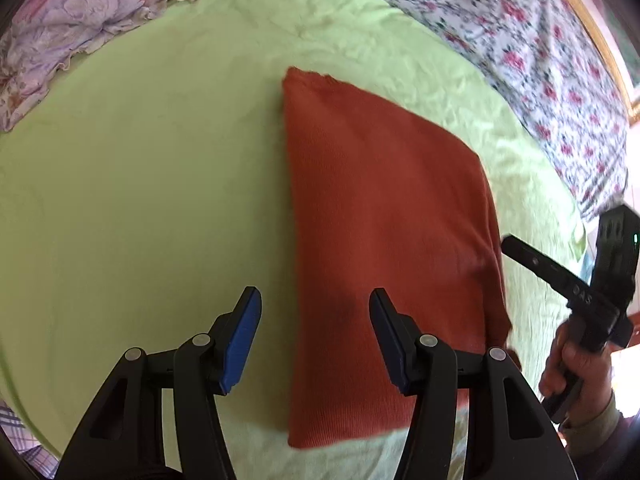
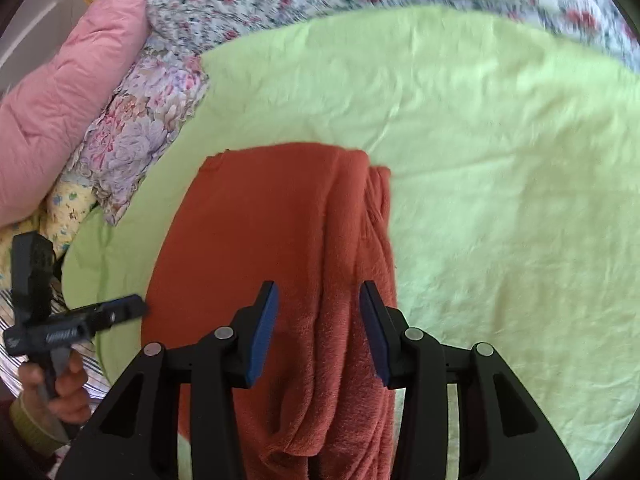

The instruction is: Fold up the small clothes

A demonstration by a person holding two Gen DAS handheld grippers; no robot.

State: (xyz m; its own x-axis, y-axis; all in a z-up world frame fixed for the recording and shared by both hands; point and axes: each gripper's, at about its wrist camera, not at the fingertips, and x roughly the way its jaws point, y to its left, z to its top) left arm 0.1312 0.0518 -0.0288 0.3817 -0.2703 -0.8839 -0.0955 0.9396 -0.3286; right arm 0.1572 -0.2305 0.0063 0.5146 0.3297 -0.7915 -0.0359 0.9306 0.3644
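A rust-red knitted garment [image 1: 384, 232] lies folded into a long rectangle on a light green sheet [image 1: 140, 180]. My left gripper [image 1: 316, 340] is open and empty, hovering above the garment's near left edge. In the right wrist view the same garment [image 2: 256, 248] shows its layered folded edges on the right side. My right gripper [image 2: 318, 336] is open and empty above those layered edges. Each gripper also shows in the other's view, the right one [image 1: 520, 252] at the garment's right side, the left one [image 2: 128, 308] at its left side.
Floral bedding [image 1: 520, 40] lies behind the green sheet, a floral pillow [image 2: 136, 128] and a pink quilt [image 2: 68, 92] at the left. A wooden frame edge [image 1: 592, 32] runs at the far right. Bare green sheet [image 2: 500, 200] stretches right of the garment.
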